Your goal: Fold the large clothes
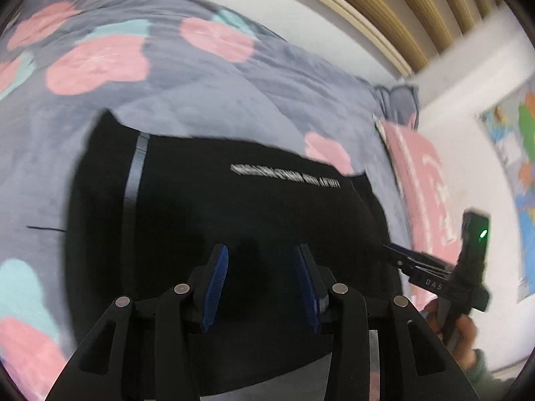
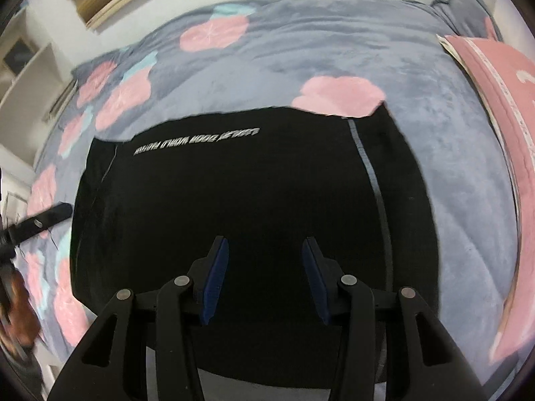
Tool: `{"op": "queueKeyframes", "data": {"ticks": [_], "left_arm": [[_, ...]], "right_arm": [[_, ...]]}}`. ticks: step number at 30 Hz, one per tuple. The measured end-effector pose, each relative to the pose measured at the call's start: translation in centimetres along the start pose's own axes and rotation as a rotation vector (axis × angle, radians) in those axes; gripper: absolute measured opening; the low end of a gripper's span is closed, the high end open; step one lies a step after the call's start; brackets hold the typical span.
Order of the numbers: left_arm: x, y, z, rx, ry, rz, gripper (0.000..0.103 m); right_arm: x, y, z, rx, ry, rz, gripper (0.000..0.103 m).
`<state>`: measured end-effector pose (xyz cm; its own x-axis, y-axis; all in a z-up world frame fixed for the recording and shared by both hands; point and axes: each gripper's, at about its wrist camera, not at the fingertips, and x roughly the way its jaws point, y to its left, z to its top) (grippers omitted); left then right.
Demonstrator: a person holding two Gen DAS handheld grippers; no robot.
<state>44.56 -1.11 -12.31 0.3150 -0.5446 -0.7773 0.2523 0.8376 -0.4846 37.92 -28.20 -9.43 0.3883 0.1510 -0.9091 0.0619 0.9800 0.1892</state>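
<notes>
A black garment (image 1: 234,220) with a line of white lettering (image 1: 286,175) and a grey stripe (image 1: 133,173) lies flat in a folded rectangle on the bed. My left gripper (image 1: 261,249) hovers over its near part, open, with nothing between the blue pads (image 1: 215,280). In the right wrist view the same garment (image 2: 234,193) fills the middle, and my right gripper (image 2: 264,240) is open above it, also empty. The right gripper (image 1: 398,257) shows at the garment's right edge in the left wrist view, held by a hand. A finger (image 2: 50,217) of the left gripper shows at the left edge.
A grey bedspread (image 1: 200,93) with pink and teal flowers covers the bed. A pink pillow (image 2: 501,100) lies along its right side. A white wall with a colourful map poster (image 1: 521,167) stands at the right, wooden slats (image 1: 418,6) behind, white shelves (image 2: 30,67) at the left.
</notes>
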Motion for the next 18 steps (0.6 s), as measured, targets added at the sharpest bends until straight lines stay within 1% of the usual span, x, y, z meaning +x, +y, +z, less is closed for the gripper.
{"op": "queueKeyframes", "data": {"ticks": [2, 4, 5, 6, 7, 8, 10, 11, 13, 14, 15, 16, 18], "left_arm": [[2.2, -1.4, -1.5, 0.01, 0.013, 0.038, 0.043], [5.0, -1.6, -2.7, 0.005, 0.053, 0.123, 0.043], [6.8, -1.3, -3.4, -0.006, 0.073, 0.167, 0.042], [8.0, -1.0, -3.8, -0.011, 0.084, 0.186, 0.043], [9.5, -0.1, -4.2, -0.033, 0.105, 0.184, 0.043], [10.2, 0.7, -4.2, -0.063, 0.114, 0.165, 0.043], [10.6, 1.9, -3.5, -0.13, 0.125, 0.12, 0.042], [10.5, 1.9, -3.2, -0.132, 0.13, 0.118, 0.043], [10.1, 1.2, -3.0, -0.09, 0.14, 0.135, 0.043], [9.7, 0.7, -2.9, -0.061, 0.142, 0.146, 0.043], [9.0, 0.1, -2.7, -0.043, 0.142, 0.149, 0.043], [8.6, -0.3, -2.4, -0.038, 0.137, 0.139, 0.043], [6.7, -0.8, -1.0, -0.046, 0.077, 0.093, 0.043]], "right_arm": [[1.6, 0.7, -0.2, -0.032, 0.014, -0.044, 0.052], [3.8, 1.3, -0.8, -0.071, 0.05, -0.079, 0.071], [4.8, 1.5, -1.3, -0.092, 0.057, -0.104, 0.075], [5.8, 1.6, -1.7, -0.109, 0.065, -0.131, 0.08], [6.9, 1.4, -2.3, -0.11, 0.077, -0.14, 0.082], [7.7, 1.0, -2.6, -0.094, 0.079, -0.128, 0.083], [8.0, 0.6, -2.7, -0.079, 0.067, -0.122, 0.083], [8.0, 0.6, -2.7, -0.079, 0.072, -0.124, 0.083], [7.4, 0.8, -2.1, -0.086, 0.101, -0.131, 0.081], [6.7, 0.9, -1.6, -0.084, 0.1, -0.123, 0.078], [5.8, 1.0, -1.0, -0.082, 0.08, -0.104, 0.076], [4.8, 1.2, -0.1, -0.083, 0.046, -0.087, 0.076], [3.8, 1.5, 1.5, -0.086, -0.009, -0.089, 0.076]]}}
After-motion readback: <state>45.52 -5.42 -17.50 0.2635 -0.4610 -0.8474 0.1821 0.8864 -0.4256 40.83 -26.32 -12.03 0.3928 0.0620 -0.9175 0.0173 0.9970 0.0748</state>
